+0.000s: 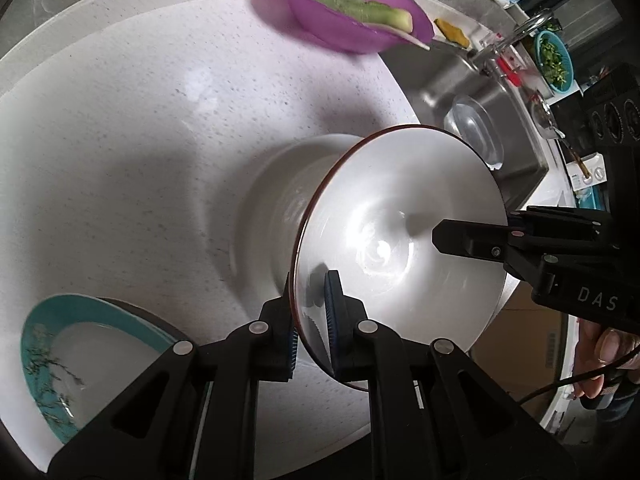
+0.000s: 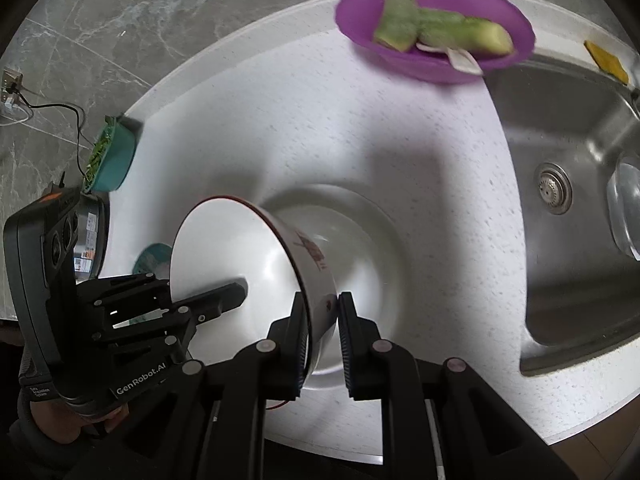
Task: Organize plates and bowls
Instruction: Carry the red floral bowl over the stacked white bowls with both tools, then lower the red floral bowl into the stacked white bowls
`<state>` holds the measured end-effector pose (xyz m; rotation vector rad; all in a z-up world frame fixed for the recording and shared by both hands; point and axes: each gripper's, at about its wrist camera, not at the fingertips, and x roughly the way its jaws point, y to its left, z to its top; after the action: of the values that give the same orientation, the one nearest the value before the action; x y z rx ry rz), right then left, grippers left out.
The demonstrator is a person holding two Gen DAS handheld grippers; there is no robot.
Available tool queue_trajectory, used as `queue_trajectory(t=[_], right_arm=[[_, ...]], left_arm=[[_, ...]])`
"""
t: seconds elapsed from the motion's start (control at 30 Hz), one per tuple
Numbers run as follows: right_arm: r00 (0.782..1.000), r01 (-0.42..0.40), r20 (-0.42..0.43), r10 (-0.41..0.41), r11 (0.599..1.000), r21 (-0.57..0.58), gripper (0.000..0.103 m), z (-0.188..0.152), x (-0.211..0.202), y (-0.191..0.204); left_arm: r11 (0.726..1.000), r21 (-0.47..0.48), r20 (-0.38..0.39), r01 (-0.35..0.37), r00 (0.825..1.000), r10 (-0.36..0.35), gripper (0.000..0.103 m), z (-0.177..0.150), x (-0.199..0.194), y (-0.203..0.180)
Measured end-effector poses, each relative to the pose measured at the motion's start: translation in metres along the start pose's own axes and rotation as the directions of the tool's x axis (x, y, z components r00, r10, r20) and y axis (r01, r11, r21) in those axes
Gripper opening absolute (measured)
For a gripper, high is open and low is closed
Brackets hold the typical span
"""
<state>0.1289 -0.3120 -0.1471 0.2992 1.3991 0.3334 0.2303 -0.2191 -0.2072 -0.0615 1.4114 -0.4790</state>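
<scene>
Carrying white ceramic bowl with dark red rim (image 1: 400, 240), I clamped left gripper (image 1: 310, 320) and right gripper (image 2: 323, 320) on opposite rim sides above mid-countertop (image 1: 140, 140); teal-rimmed plate (image 1: 48, 344) near front edge and purple plastic bowl (image 2: 436, 28) at back edge remained unsorted.

White speckled desk (image 2: 304, 120), brightly lit, soft shadows across it. Stainless steel sink (image 2: 568, 128) set into its right side, round drain (image 2: 554, 188) visible. Grey marbled wall (image 2: 120, 20) behind; power cable (image 2: 60, 110) trailing from a wall socket (image 2: 10, 88).
</scene>
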Motion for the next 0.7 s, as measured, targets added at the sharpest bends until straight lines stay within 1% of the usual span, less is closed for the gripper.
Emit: queue_trajectory(t=[0.13,0.27,0.47,0.57,0.6,0.7], right_arm=[[1.000,0.000,-0.010,0.000,1.000,-0.006,0.017,0.000,0.002,-0.008],[1.000,0.002,-0.026,-0.002,1.000,-0.010,0.016,0.000,0.008,-0.014],[1.000,0.014,-0.023,-0.014,1.000,-0.006,0.015,0.000,0.012,-0.016],[0.999,0.046,-0.015,-0.046,0.999,-0.016,0.015,0.000,0.013,-0.013],[0.998,0.066,-0.012,-0.066,0.997,-0.029,0.015,0.001,0.013,-0.012],[0.996,0.090,-0.014,-0.091,0.995,-0.044,0.015,0.003,0.014,-0.008]], left_arm=[[1.000,0.002,-0.001,-0.018,1.000,0.018,0.010,0.003,0.014,-0.008],[0.997,0.028,0.003,-0.067,0.998,0.067,0.011,0.007,0.022,-0.009],[0.994,0.056,0.026,-0.089,0.996,0.088,0.012,0.012,0.028,-0.011],[0.989,0.081,0.063,-0.125,0.991,0.120,0.012,0.011,0.027,-0.015],[0.990,0.078,0.070,-0.121,0.991,0.116,0.012,0.010,0.026,-0.013],[0.991,0.073,0.086,-0.114,0.990,0.107,0.012,0.009,0.025,-0.010]])
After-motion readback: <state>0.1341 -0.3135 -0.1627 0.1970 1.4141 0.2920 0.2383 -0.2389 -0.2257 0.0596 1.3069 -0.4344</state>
